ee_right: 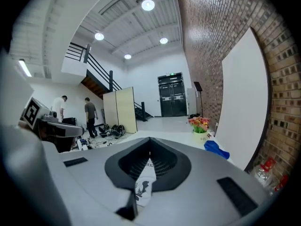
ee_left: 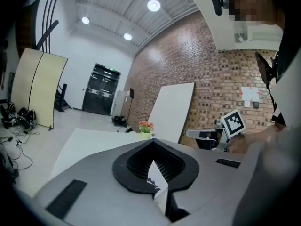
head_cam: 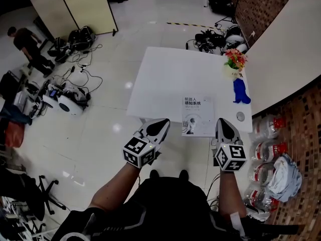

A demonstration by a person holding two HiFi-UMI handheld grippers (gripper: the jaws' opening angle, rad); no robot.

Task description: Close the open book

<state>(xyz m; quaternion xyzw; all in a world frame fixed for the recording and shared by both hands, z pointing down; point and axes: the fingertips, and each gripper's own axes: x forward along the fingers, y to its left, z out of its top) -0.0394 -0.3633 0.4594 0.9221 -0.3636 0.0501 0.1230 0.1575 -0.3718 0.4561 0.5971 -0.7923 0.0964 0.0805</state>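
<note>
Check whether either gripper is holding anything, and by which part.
Nothing is held. The left gripper and right gripper are both shut and empty; the book lies closed on the table, untouched.

The book (head_cam: 197,117) on the white counter (head_cam: 165,74) carries a dark Chinese title on its pale cover, apparently "机器人 感知系统". The finer print below it is too small to read.

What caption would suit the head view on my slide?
Closed book lies on white table, left gripper and right gripper shut beside its near edge.
</note>
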